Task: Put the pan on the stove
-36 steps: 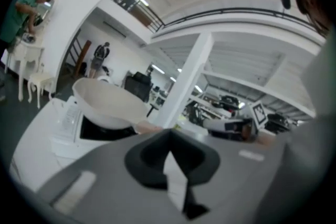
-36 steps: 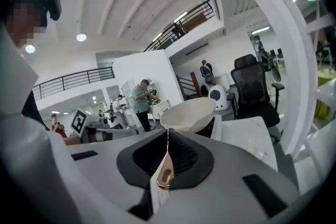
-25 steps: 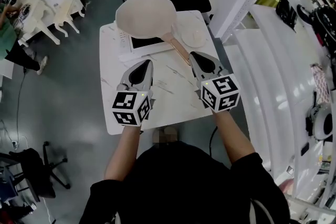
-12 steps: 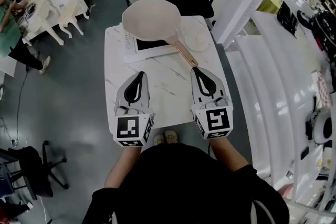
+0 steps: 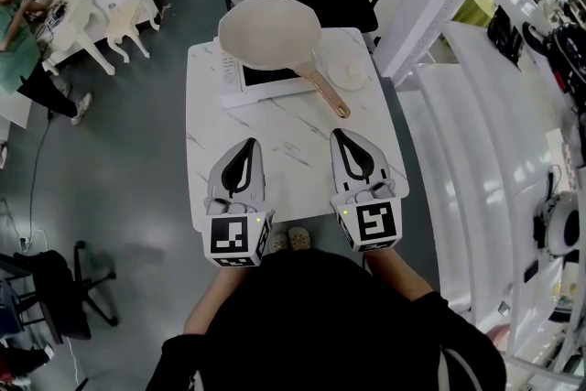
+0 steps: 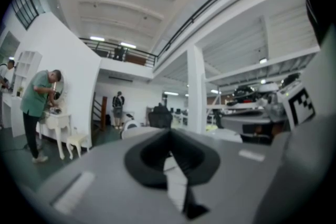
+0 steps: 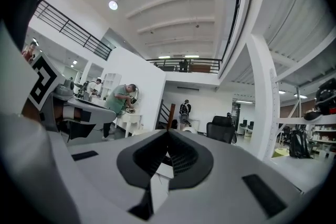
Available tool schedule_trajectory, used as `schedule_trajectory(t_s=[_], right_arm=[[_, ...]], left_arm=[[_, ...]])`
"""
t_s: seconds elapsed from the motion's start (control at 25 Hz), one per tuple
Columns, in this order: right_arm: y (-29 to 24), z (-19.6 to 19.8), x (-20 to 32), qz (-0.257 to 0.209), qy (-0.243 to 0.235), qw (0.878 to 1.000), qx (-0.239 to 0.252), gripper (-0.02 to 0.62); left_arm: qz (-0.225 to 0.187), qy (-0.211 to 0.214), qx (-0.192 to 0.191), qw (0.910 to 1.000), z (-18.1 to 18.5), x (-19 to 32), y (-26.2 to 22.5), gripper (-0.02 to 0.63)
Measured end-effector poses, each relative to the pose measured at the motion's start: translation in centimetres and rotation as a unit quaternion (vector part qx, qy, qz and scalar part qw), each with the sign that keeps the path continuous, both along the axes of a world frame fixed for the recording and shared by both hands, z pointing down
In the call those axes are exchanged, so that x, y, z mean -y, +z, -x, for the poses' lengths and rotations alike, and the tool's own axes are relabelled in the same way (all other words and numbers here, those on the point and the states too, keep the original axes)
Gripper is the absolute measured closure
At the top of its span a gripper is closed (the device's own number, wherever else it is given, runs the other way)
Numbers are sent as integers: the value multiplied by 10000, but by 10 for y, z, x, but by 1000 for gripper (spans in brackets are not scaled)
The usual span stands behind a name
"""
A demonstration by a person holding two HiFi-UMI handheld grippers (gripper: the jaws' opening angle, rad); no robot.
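Pan (image 5: 268, 32) rests on the stove (image 5: 270, 76) at the table's (image 5: 275, 146) far end. Left gripper (image 5: 245, 145) and right gripper (image 5: 341, 135) hover near the table's front edge, jaws closed, empty. Placement looks complete, and no further move seems needed.

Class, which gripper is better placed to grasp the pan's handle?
Right. The pan handle points toward the right gripper, on its side of the table; the left gripper lies farther off. Both are shut.
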State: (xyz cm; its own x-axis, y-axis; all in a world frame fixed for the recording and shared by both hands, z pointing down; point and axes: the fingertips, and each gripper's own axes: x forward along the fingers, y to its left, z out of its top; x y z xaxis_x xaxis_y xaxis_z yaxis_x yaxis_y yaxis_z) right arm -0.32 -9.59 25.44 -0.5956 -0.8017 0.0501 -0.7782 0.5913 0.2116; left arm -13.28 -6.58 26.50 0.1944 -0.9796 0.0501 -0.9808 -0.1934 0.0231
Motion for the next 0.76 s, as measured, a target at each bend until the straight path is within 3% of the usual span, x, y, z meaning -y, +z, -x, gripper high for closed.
schedule_trajectory(t_s=[0.76], right_arm=[[7,-7,0,187,-7,9998,33,575]], left_arm=[[67,117,-88,9999,-12,4,7,598]])
